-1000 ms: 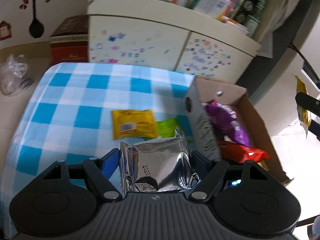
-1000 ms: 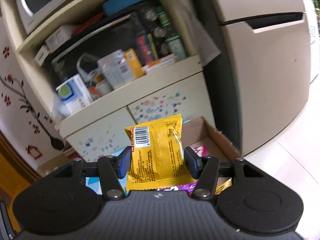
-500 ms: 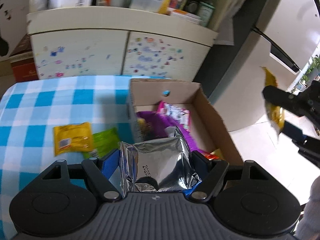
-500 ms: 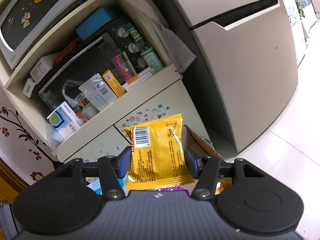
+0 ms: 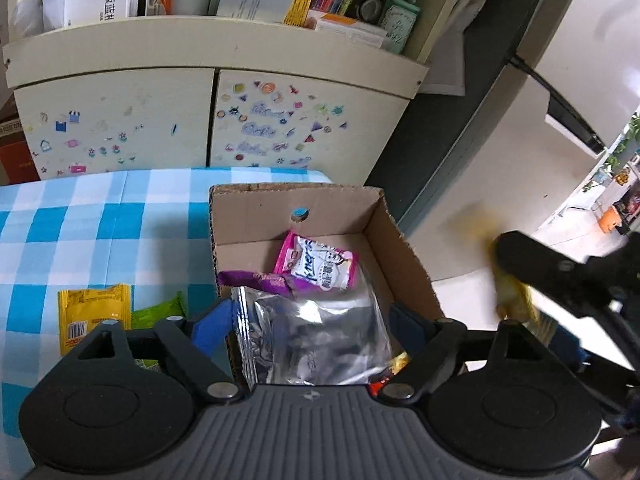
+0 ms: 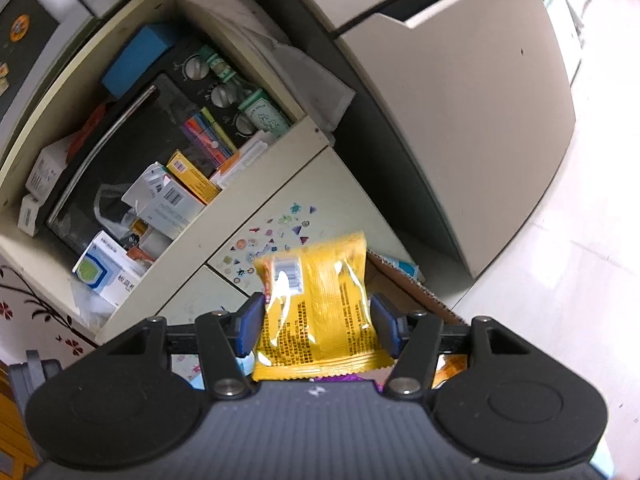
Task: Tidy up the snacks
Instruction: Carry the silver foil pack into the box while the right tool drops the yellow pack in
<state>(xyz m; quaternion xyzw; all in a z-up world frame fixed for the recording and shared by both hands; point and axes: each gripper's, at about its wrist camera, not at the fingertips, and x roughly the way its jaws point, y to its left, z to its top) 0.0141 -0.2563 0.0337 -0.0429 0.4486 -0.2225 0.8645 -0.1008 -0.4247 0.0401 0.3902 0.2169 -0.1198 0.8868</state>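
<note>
**Foil, film, card and matt plastic**

The silver snack pouch [image 5: 316, 340] is crinkled, mirror-glossy foil. The yellow snack packet [image 6: 320, 308] is shiny plastic film with glare streaks. The cardboard box [image 5: 404, 256], beside the checked tablecloth [image 5: 92, 232], is matt brown corrugated card with rough edges. The tablecloth looks smooth. Both gripper bodies are matt black plastic, ribbed, with metal pivot pins.

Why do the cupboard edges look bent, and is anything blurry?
Left wrist view: the fisheye lens bows the cupboard; the silver packet and the right claw at right are smeared. Right wrist view: the yellow packet has a blurred top edge and glare streaks.
</note>
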